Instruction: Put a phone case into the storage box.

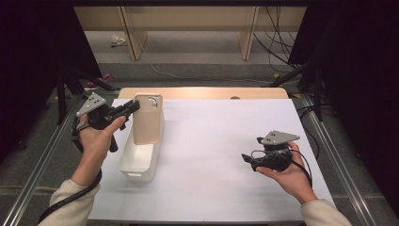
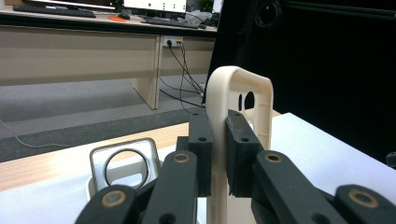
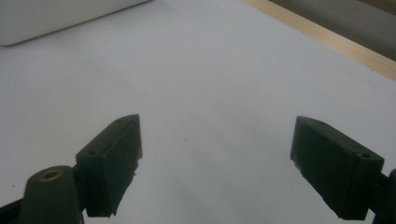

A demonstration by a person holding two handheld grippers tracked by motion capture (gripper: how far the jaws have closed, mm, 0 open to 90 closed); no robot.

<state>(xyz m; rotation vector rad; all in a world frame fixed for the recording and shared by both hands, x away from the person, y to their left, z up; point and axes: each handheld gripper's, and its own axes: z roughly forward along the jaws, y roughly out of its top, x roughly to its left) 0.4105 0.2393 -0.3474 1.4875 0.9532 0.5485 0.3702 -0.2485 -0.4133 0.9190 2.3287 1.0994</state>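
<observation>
A beige phone case (image 1: 147,118) is held upright by the left gripper (image 2: 218,154), jaws clamped on its edge, above the white bin (image 1: 141,162). Placement is apparently underway; lowering and release are needed next. The right gripper (image 3: 217,158) is kept wide open, empty, over the table (image 1: 221,150).

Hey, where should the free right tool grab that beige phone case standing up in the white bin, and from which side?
Probably the bare long right edge of the beige phone case, approached from the open table side. The case stands upright in the white plastic bin, its thin rim suiting a pinch. The left tool already clamps its left edge near the top; the open right tool faces that way.
</observation>
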